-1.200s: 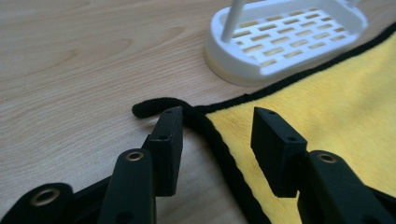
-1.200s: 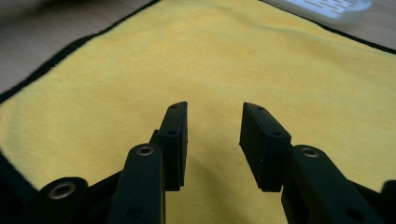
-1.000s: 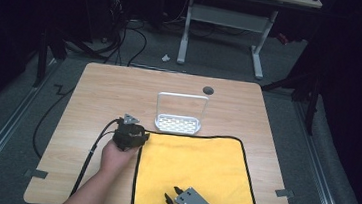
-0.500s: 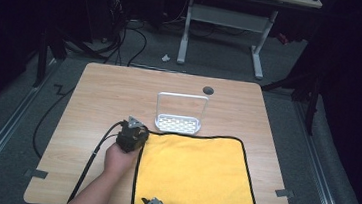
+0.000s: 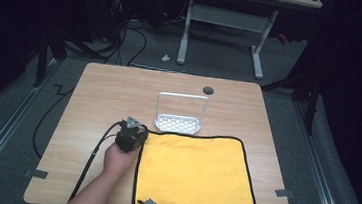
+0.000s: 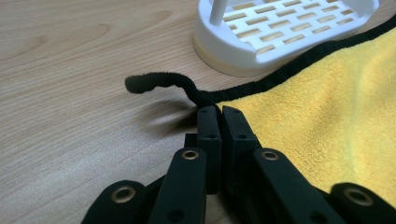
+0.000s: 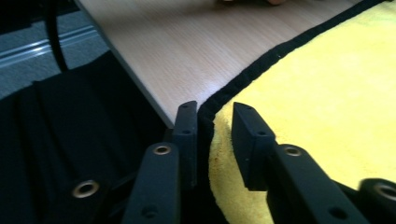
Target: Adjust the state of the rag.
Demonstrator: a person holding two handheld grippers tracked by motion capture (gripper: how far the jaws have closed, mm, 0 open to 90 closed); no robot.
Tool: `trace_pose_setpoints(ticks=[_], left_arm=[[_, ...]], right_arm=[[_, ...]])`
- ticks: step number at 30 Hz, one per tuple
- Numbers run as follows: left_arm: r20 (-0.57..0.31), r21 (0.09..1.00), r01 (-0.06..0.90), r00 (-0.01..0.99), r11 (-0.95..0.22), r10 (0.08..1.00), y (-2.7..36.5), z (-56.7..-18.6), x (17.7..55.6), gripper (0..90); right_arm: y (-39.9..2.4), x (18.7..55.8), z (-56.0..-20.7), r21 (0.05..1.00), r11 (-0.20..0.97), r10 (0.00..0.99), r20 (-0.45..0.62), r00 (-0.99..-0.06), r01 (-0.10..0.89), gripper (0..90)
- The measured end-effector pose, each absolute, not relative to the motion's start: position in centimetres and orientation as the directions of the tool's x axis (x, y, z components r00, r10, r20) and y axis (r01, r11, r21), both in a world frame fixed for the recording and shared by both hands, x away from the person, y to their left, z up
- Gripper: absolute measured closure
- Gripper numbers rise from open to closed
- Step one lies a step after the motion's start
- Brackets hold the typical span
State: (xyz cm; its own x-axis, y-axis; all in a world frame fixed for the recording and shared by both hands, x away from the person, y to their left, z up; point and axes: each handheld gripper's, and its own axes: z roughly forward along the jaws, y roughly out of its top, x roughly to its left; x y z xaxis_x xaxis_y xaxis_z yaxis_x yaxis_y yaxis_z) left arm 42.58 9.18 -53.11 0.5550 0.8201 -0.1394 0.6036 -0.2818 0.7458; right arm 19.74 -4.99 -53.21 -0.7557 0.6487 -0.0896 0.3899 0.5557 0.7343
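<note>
At the table's point(image 5: 88, 103) near edge, the right gripper point(image 7: 212, 119) straddles the one cloth's point(image 5: 197, 176) near-left corner, jaws apart. The left gripper point(image 6: 219, 123) is clamped on its far-left corner. One white rack point(image 5: 180, 113) beyond; bare wood all around.

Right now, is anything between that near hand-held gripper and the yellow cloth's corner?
Nothing visible. The right hand-held gripper already has its open jaws on either side of the yellow cloth at the black-edged corner by the table edge.
</note>
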Motion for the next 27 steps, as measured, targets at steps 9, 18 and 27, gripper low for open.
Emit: trace_pose_setpoints(ticks=[9,18,27], left_arm=[[-0.142,0.761,0.592,0.551,-0.265,0.822,9.3,-53.1,42.4,87.2],[-0.153,0.788,0.575,0.530,-0.221,0.834,11.3,-52.3,42.3,87.2],[-0.143,0.796,0.579,0.458,-0.173,0.877,17.7,-51.5,42.1,87.3]], right_arm=[[-5.2,19.8,-53.1,0.745,0.549,0.662,-0.113,-0.741,0.377,83.9],[-4.5,20.0,-51.1,0.799,0.510,0.653,-0.119,-0.748,0.319,84.1],[-0.2,20.6,-49.9,0.818,0.522,0.591,-0.141,-0.794,0.242,84.1]])
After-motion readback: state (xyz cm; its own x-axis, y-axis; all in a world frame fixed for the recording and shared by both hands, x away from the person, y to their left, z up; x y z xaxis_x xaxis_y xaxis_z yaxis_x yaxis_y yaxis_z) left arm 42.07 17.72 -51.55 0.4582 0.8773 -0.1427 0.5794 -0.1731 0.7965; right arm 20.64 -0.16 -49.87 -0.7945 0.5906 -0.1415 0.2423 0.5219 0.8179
